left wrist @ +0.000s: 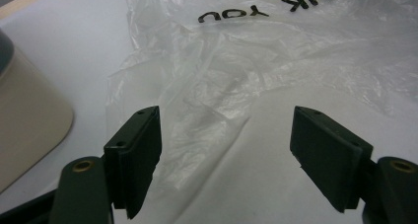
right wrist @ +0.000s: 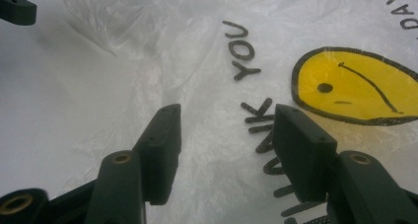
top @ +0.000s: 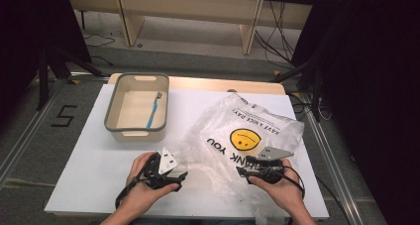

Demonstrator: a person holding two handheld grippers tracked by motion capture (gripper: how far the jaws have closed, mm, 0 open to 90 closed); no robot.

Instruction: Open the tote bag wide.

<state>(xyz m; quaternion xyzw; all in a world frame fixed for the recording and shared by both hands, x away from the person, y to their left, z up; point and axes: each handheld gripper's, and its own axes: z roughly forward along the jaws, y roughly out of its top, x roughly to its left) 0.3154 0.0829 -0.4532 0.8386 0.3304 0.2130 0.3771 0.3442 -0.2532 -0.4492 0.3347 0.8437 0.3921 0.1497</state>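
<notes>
A crumpled clear plastic bag (top: 223, 121) printed with a yellow smiley and "THANK YOU" lies on the right half of the white table. My left gripper (top: 182, 176) rests at the bag's near left edge. In the left gripper view its jaws (left wrist: 226, 123) stand wide apart, with thin loose film of the bag (left wrist: 236, 66) lying on the table between them, untouched by the pads. My right gripper (top: 243, 166) sits low over the bag's near right part. Its jaws (right wrist: 224, 113) are open beside the lettering on the bag (right wrist: 197, 56), holding nothing.
A beige tub with a grey rim (top: 111, 111) stands at the table's far left, a blue toothbrush (top: 153, 110) lying inside. The tub's wall (left wrist: 24, 120) shows left of my left jaw. Bare white tabletop (top: 89, 170) lies near left.
</notes>
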